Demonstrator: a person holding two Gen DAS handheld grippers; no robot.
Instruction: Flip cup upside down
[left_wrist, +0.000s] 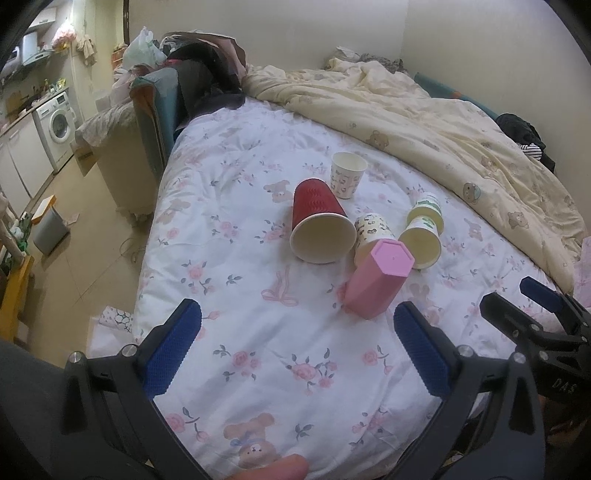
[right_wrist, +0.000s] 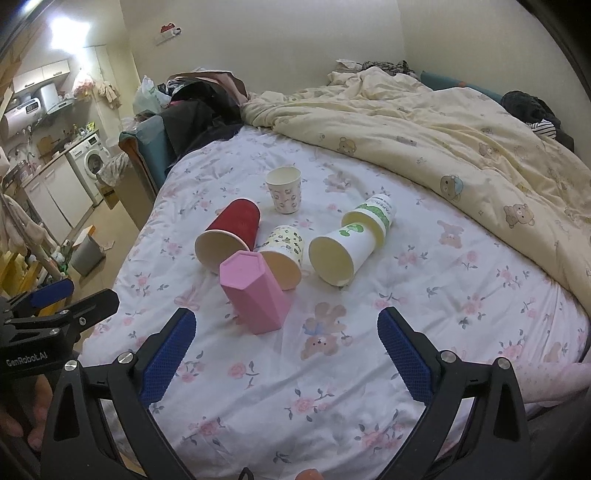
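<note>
A: Report the state of both grippers.

B: The left gripper (left_wrist: 297, 325) is spread wide with nothing between its blue pads (left_wrist: 173, 350). The right gripper (right_wrist: 286, 334) is likewise released and empty. Both hang above the floral bedsheet (right_wrist: 332, 398), apart from all cups.

A: Location of the pink hexagonal cup (right_wrist: 255, 295)?

B: It stands upside down on the sheet, base up and slightly tilted, nearest the grippers. It is just in front of the leopard-print paper cup (right_wrist: 282, 254), which lies on its side.

A: Other cups?

B: The red ribbed paper cup (left_wrist: 319, 225) lies on its side, mouth toward the cameras. Two green-printed white cups (right_wrist: 351, 243) lie nested on their sides. One small patterned cup (right_wrist: 283, 190) stands upright behind them. A cream bear-print duvet (right_wrist: 461, 140) is bunched beyond.
</note>
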